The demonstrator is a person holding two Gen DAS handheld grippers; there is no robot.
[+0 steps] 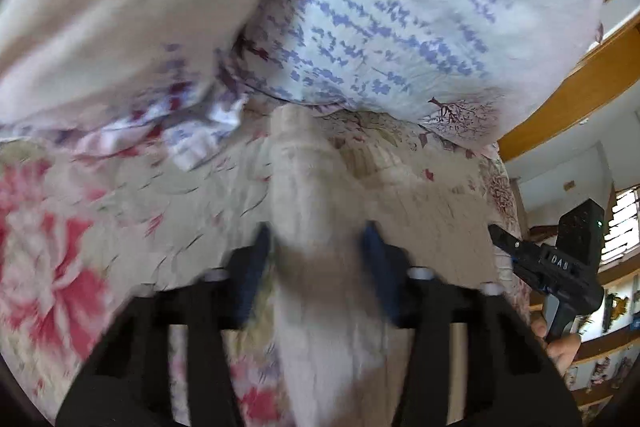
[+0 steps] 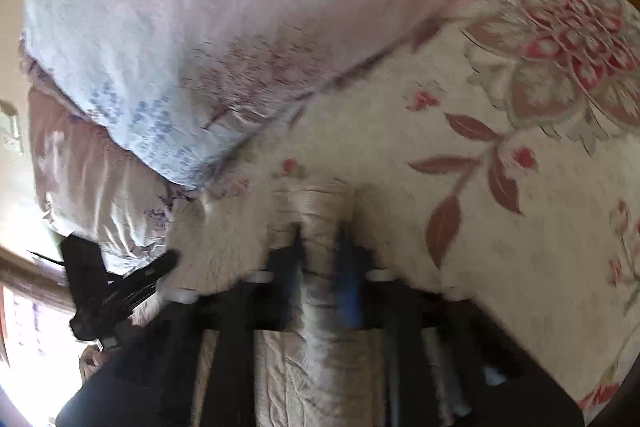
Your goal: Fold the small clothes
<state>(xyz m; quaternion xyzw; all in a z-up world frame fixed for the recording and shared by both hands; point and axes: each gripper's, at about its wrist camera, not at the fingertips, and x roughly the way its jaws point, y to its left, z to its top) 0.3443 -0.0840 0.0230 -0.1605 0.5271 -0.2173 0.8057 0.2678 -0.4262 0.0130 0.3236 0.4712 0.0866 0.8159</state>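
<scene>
A small cream-white garment [image 1: 312, 211] hangs bunched between my left gripper's [image 1: 318, 239] blue-padded fingers, which are shut on it above the floral bedspread [image 1: 80, 227]. In the right wrist view, my right gripper [image 2: 320, 239] is shut on another bunched part of the same cream garment [image 2: 320, 215], also just over the bedspread [image 2: 500, 227]. Each gripper shows in the other's view: the right one [image 1: 552, 259] at the right edge, the left one [image 2: 116, 287] at the lower left. Both views are blurred by motion.
A pale pillow or duvet with blue and red print [image 1: 400, 27] lies at the head of the bed and also shows in the right wrist view [image 2: 160, 47]. A wooden bed frame [image 1: 580, 87] runs along the right. Shelves [image 1: 608, 347] stand beyond the bed.
</scene>
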